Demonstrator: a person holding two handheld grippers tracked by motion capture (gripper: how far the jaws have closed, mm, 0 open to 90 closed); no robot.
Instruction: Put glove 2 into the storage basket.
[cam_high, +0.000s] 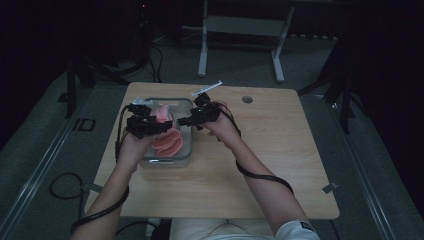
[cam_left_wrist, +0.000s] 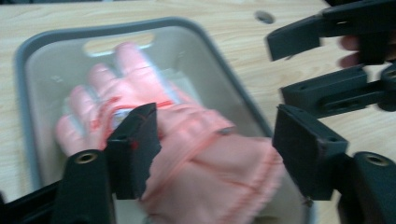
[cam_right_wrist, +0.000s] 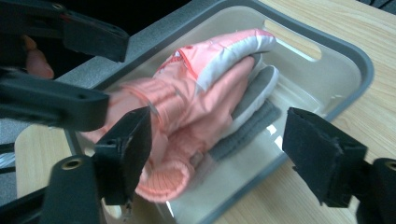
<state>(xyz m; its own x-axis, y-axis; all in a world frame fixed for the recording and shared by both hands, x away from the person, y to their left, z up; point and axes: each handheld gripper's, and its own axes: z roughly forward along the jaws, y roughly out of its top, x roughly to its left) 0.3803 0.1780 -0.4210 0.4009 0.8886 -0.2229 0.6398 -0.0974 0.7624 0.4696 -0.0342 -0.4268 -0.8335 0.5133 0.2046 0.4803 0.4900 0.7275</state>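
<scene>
Pair of pink padded winter gloves (cam_high: 167, 137) lies stacked inside clear plastic bin with grey rim (cam_high: 186, 102), tabletop (cam_high: 280, 150) left of centre. Left claw (cam_high: 162, 125) at bin's 9 o'clock, right claw (cam_high: 184, 120) at 3 o'clock, both above it. Both claws spread wide, empty; gloves apparently just dropped in.

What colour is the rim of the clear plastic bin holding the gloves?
Grey. The clear plastic bin's rim shows best in the right gripper view, around the pink padded gloves.
</scene>
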